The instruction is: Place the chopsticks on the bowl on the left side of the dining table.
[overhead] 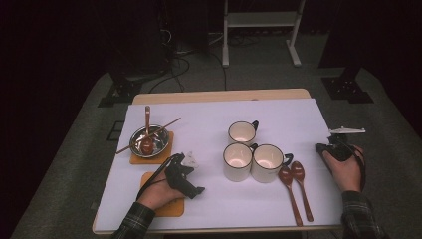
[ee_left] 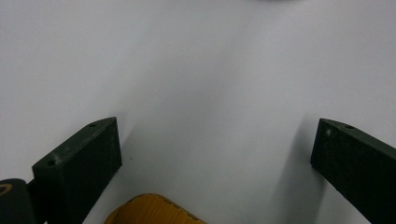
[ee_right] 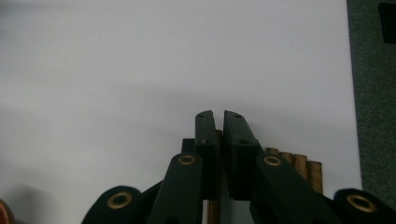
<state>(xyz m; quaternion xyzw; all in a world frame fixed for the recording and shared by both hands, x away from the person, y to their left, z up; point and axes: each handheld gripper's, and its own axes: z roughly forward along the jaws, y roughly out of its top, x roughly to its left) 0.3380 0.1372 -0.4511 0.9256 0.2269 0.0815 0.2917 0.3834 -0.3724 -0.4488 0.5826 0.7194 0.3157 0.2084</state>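
My right gripper [ee_right: 219, 116] has its jaws drawn almost together on a thin wooden stick [ee_right: 218, 140] that runs between the pads. More stick ends [ee_right: 299, 165] lie side by side just right of the jaws, near the table's right edge. From above, that gripper [overhead: 332, 144] sits in a hand at the white table's right side. My left gripper [ee_left: 217, 126] stands wide open over bare white table, nothing between its jaws. From above, the left gripper [overhead: 191, 185] rests in a hand over an orange coaster [overhead: 171, 206].
Three white mugs [overhead: 238, 160] cluster mid-table. Two wooden spoons [overhead: 293, 191] lie right of them. A metal bowl [overhead: 159, 142] with a spoon and chopsticks sits on a second coaster at the left. The grey floor [ee_right: 373, 93] begins just past the table's right edge.
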